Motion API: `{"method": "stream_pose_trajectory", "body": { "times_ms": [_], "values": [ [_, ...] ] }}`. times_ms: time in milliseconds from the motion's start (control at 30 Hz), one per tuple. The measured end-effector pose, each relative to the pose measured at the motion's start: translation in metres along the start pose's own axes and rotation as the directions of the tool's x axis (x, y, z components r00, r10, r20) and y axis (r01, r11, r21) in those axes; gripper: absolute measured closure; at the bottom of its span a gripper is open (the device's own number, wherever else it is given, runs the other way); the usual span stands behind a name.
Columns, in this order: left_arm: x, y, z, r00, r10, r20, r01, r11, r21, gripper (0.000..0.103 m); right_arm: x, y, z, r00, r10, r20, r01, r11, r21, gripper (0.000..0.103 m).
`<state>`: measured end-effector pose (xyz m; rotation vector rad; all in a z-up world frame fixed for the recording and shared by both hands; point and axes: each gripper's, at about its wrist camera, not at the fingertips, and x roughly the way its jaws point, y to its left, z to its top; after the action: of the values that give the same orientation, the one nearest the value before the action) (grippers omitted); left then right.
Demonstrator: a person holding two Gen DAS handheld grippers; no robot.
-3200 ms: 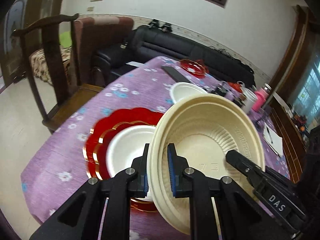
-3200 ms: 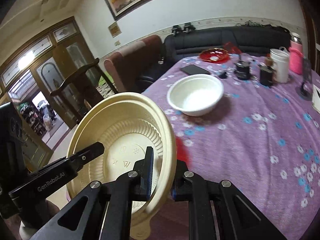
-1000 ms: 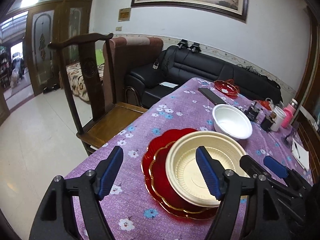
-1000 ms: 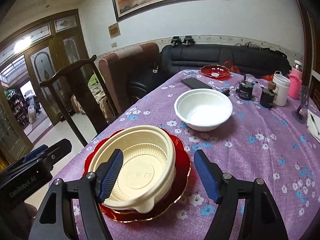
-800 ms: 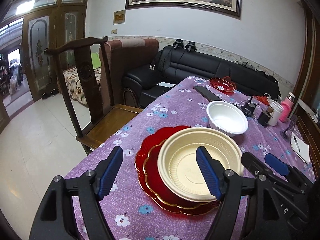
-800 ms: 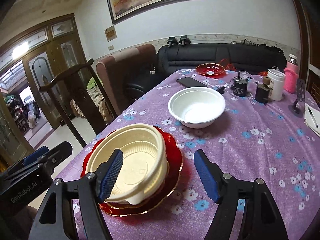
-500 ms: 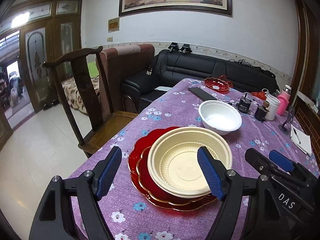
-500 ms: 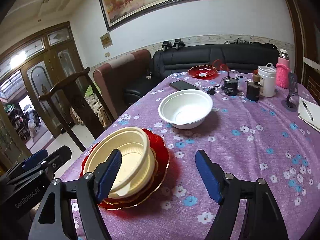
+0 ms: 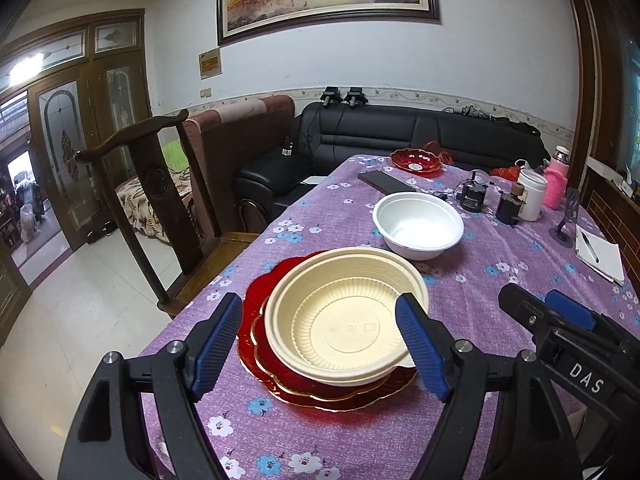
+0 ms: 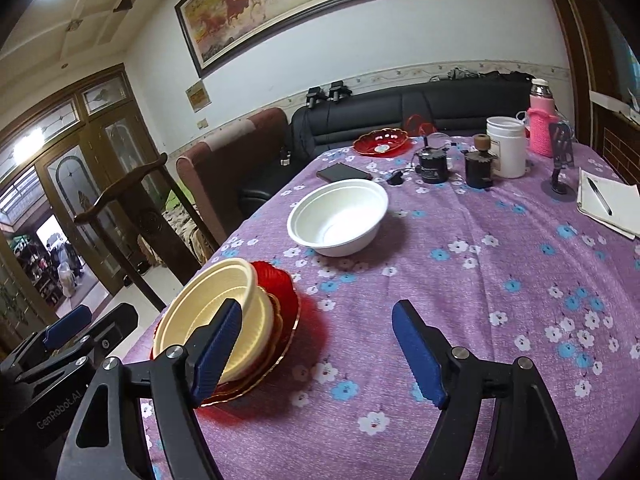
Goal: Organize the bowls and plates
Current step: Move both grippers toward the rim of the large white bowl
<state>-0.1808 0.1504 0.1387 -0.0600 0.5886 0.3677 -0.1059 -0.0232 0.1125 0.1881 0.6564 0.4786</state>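
A cream ribbed bowl point(image 9: 344, 316) rests on a stack of red gold-rimmed plates point(image 9: 276, 364) near the table's front edge. In the left wrist view my left gripper point(image 9: 319, 302) hangs open just short of the bowl, one pad on either side and neither touching it. In the right wrist view the same cream bowl point(image 10: 208, 320) and red plates point(image 10: 286, 296) lie to the left. My right gripper point(image 10: 318, 308) is open over bare purple cloth with nothing between its pads. A white bowl point(image 9: 418, 226) point(image 10: 338, 218) stands alone farther back.
At the far end of the table are a small red dish point(image 9: 416, 160), a dark phone point(image 9: 384, 182), two black jars point(image 10: 432, 166), a white tub point(image 10: 506, 146) and a pink bottle point(image 10: 544, 126). A notebook with a pen point(image 10: 604, 198) lies to the right. A wooden chair point(image 9: 152, 200) stands by the table's left edge.
Both grippers, earlier shut on the cream bowl's rim, have let it go onto the red plates. Over the last second both drew back from the stack, open and empty.
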Motion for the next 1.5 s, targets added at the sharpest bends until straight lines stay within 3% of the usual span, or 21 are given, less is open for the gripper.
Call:
{"method": "stream_pose_trajectory", "body": {
  "times_ms": [633,967,1133,1233,1500],
  "values": [
    [0.02,0.002,0.001,0.998,-0.034,-0.054,0.034,0.999,-0.013,0.024,0.014,-0.007,0.005,0.999,-0.024,-0.034,0.025,1.0,0.014,0.021],
    [0.01,0.02,0.011,0.996,-0.076,-0.037,0.074,0.997,-0.036,0.024,-0.004,0.01,0.021,0.999,-0.052,-0.002,0.052,0.998,-0.042,0.021],
    [-0.013,0.039,0.042,0.989,-0.145,0.009,0.145,0.989,-0.001,0.023,-0.035,0.015,0.066,0.996,-0.074,0.059,0.078,0.994,-0.077,0.021],
    [-0.023,0.056,0.07,0.984,-0.177,0.025,0.177,0.984,0.02,0.018,-0.055,0.015,0.099,0.993,-0.069,0.093,0.075,0.995,-0.061,0.021],
    [-0.011,0.088,0.145,0.976,-0.217,-0.026,0.218,0.976,0.014,0.018,-0.092,0.022,0.202,0.97,-0.134,0.201,0.146,0.988,-0.043,0.015]
  ]
}}
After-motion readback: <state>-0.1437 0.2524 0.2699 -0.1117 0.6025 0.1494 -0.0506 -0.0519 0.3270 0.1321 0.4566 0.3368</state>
